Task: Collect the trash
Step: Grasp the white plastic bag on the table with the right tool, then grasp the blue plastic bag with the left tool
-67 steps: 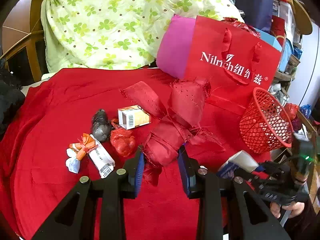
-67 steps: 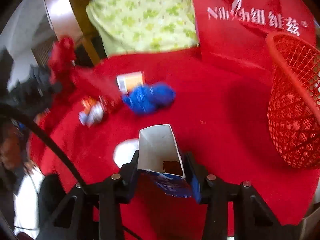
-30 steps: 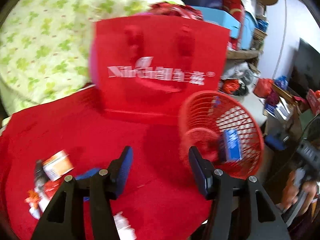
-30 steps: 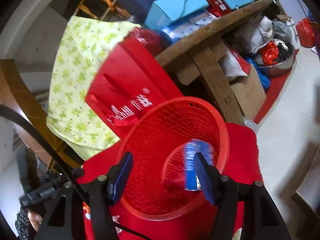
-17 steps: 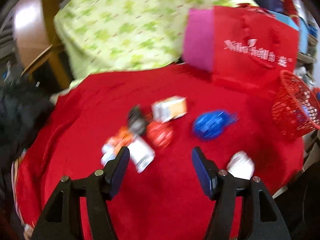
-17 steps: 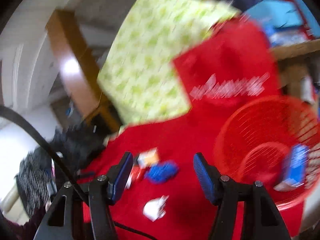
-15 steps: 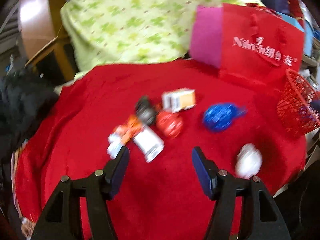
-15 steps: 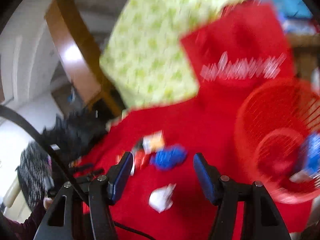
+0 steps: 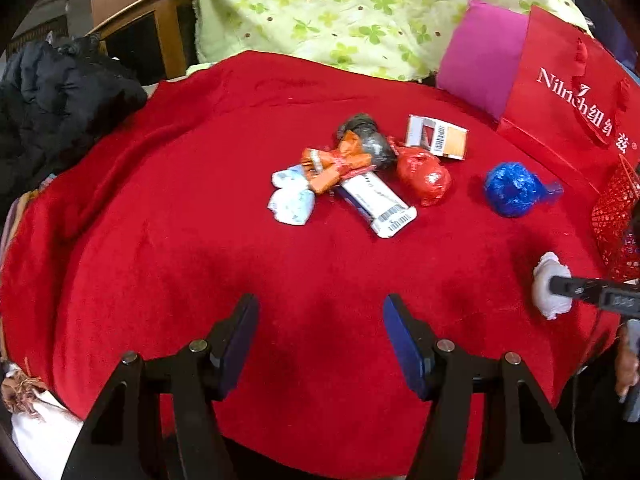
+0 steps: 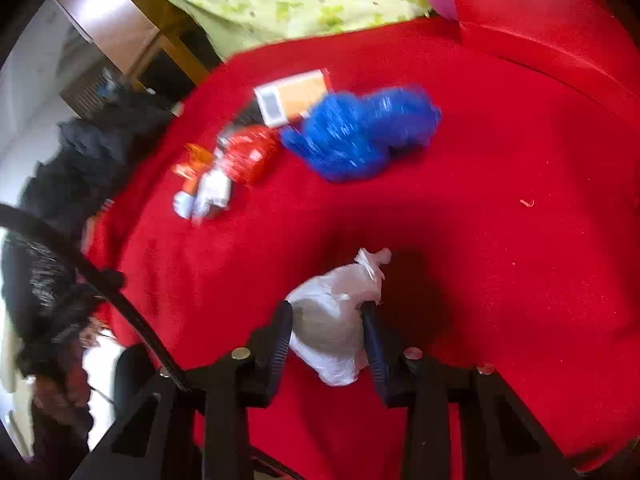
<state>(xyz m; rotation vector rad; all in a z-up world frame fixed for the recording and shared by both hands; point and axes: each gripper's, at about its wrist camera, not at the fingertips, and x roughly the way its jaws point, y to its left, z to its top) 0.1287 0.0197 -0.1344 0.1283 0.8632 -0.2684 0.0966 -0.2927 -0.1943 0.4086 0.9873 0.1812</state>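
Trash lies on a red cloth (image 9: 160, 240): a blue crumpled bag (image 9: 514, 194), a red foil wad (image 9: 426, 178), an orange-white box (image 9: 436, 136), a white barcode wrapper (image 9: 378, 202), an orange wrapper (image 9: 332, 164), a grey wad (image 9: 366, 140) and a pale blue-white packet (image 9: 290, 202). My left gripper (image 9: 318, 326) is open and empty above the cloth's near part. My right gripper (image 10: 326, 322) has its jaws around a white plastic bag (image 10: 334, 320), touching both sides; that bag also shows in the left wrist view (image 9: 550, 290). The red mesh basket (image 9: 614, 216) shows at the right edge.
A red paper shopping bag (image 9: 572, 92) and a pink cushion (image 9: 478, 56) stand at the back right. A green clover-print cloth (image 9: 340, 8) hangs behind. A black garment (image 9: 52, 92) lies at the left. The blue bag (image 10: 360, 132) lies ahead of my right gripper.
Both grippers let their trash go into the basket and swung back to the cloth. My right gripper came down around the white bag. My left gripper stays open over the cloth.
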